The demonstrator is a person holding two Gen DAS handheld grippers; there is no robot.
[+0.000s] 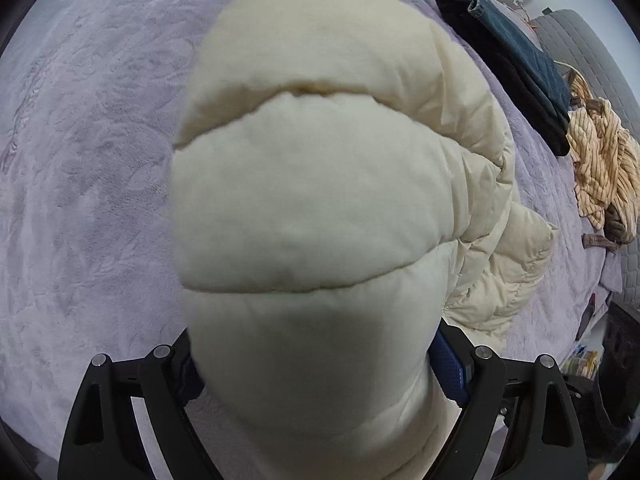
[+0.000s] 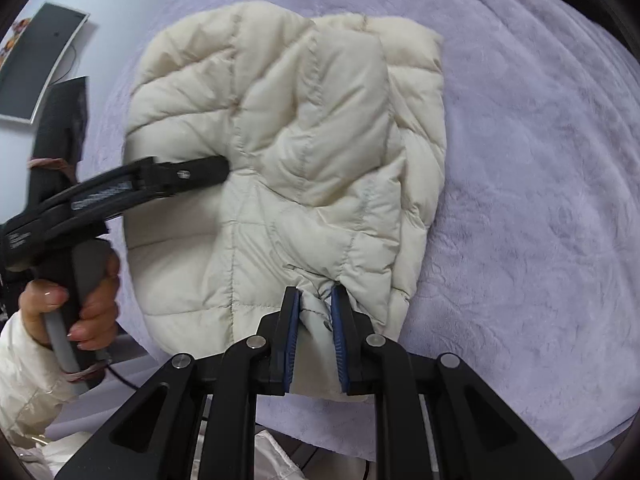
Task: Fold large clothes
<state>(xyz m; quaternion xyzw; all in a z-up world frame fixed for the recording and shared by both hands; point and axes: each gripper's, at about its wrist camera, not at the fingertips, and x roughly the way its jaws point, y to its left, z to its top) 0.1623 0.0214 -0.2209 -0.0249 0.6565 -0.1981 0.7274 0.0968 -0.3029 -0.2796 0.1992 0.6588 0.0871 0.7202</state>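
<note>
A cream quilted puffer jacket point(image 2: 304, 152) lies bunched on a lilac bedspread point(image 2: 540, 200). My right gripper point(image 2: 314, 300) is shut on a pinched fold at the jacket's near edge, with a snap button showing between the blue pads. In the left wrist view a thick puffy part of the jacket point(image 1: 312, 208) fills the middle and hides the fingertips of my left gripper point(image 1: 316, 364), whose jaws stand wide around it. In the right wrist view the left gripper point(image 2: 216, 170) reaches in from the left, its tip against the jacket.
A dark folded garment point(image 1: 516, 64) and a crumpled tan striped garment point(image 1: 600, 168) lie at the bedspread's right edge in the left wrist view. A monitor point(image 2: 40, 64) hangs on the wall at left. The hand point(image 2: 84, 300) holding the left gripper is at the bed's left edge.
</note>
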